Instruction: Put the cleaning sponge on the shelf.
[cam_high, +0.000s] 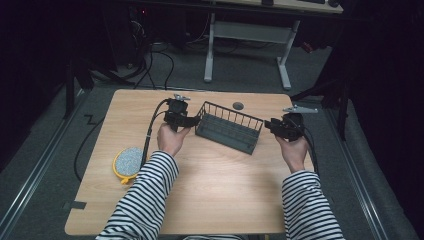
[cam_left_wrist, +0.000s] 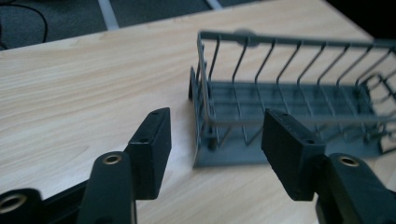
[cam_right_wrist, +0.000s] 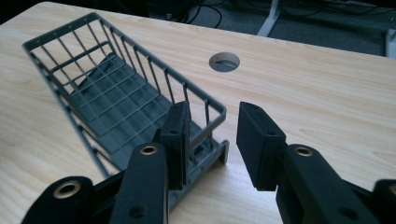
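Note:
A dark grey wire basket (cam_high: 229, 131) stands slantwise at the middle of the wooden table (cam_high: 210, 190), with nothing inside it. My left gripper (cam_high: 195, 121) is at its left end, open. In the left gripper view the basket (cam_left_wrist: 289, 100) has its near end wall just ahead of the gap in my left gripper (cam_left_wrist: 217, 151). My right gripper (cam_high: 268, 125) is at the basket's right end, open. In the right gripper view a corner of the basket (cam_right_wrist: 116, 107) rim lies between the spread jaws of my right gripper (cam_right_wrist: 212, 140), untouched by the pads.
A round speckled pad with a yellow rim (cam_high: 128, 161) lies near the table's left edge. A cable hole (cam_high: 238, 105) sits behind the basket, also seen as the hole (cam_right_wrist: 224, 61). Cables trail off the left side. A white desk frame (cam_high: 247, 37) stands beyond.

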